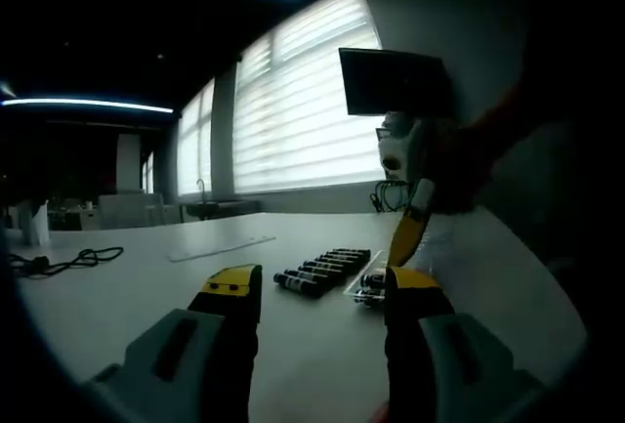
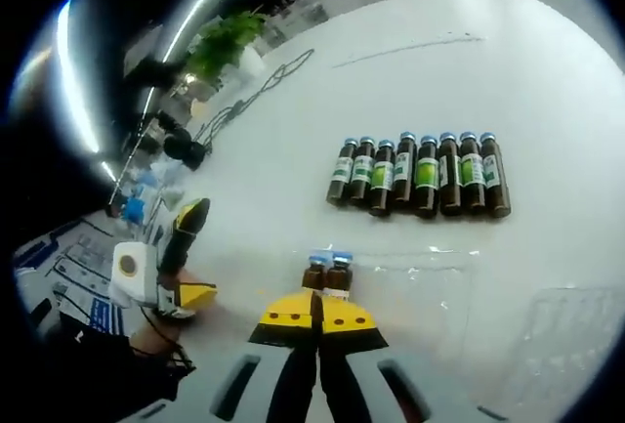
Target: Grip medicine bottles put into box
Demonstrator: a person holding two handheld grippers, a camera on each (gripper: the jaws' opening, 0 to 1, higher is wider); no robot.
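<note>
Several brown medicine bottles [image 2: 420, 171] with blue caps lie side by side in a row on the white table [image 2: 547, 81]; the same row of bottles [image 1: 322, 272] shows in the left gripper view. Two more bottles [image 2: 327, 273] sit in a clear plastic box [image 2: 439, 291], just beyond my right gripper [image 2: 317, 314], whose yellow tips are shut together with nothing between them. My left gripper [image 1: 322, 291] is open and empty, low over the table short of the row. The right gripper [image 1: 410, 223] hangs over the clear box [image 1: 366, 286].
A clear lid [image 2: 576, 335] lies at the lower right. A clear strip [image 1: 220, 247] and a black cable [image 1: 59, 262] lie farther off on the table. A plant [image 2: 229, 37] stands at its far end. The left gripper [image 2: 181, 237] shows at the left.
</note>
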